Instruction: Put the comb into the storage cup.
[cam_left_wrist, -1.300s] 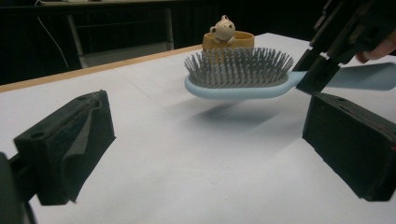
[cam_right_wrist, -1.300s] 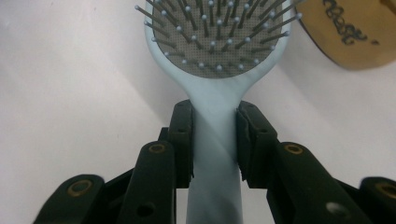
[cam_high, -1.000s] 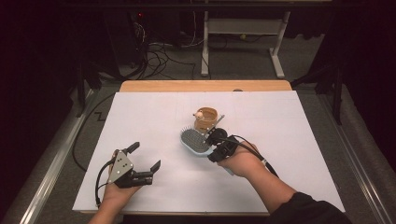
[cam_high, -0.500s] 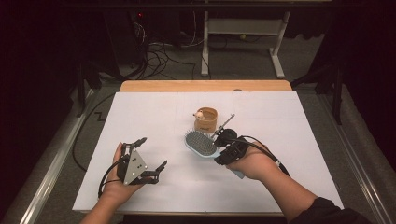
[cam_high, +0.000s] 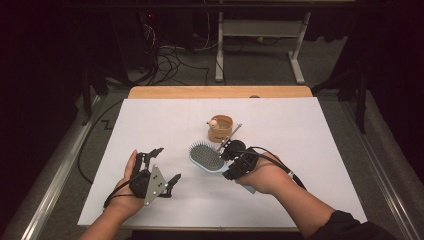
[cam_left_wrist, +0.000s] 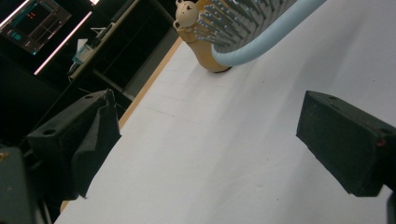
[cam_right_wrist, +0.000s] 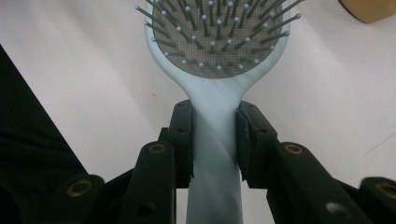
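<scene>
A light blue hairbrush (cam_high: 207, 157) lies bristles up over the white table, just in front of a tan cup with a small bear figure (cam_high: 220, 128). My right gripper (cam_high: 226, 153) is shut on the brush's handle; in the right gripper view the two pads press the handle (cam_right_wrist: 215, 140) from both sides below the bristle head (cam_right_wrist: 215, 46). My left gripper (cam_high: 167, 164) is held to the left of the brush, open. Its jaws have just been closing slightly, with nothing between them (cam_left_wrist: 210, 126). The left gripper view has the brush head (cam_left_wrist: 247, 28) and the cup (cam_left_wrist: 201, 42) ahead.
The white sheet (cam_high: 300, 130) covers a wooden table (cam_high: 220, 92). A thin metal stick (cam_high: 234, 131) leans by the cup. Beyond the far edge are cables (cam_high: 170, 60) and a white frame's legs (cam_high: 297, 55) on the floor. Metal rails run along both table sides.
My left hand has moved a little to the right and away from the near edge, and rolled so the grey plate faces up. The right hand and brush have shifted only slightly.
</scene>
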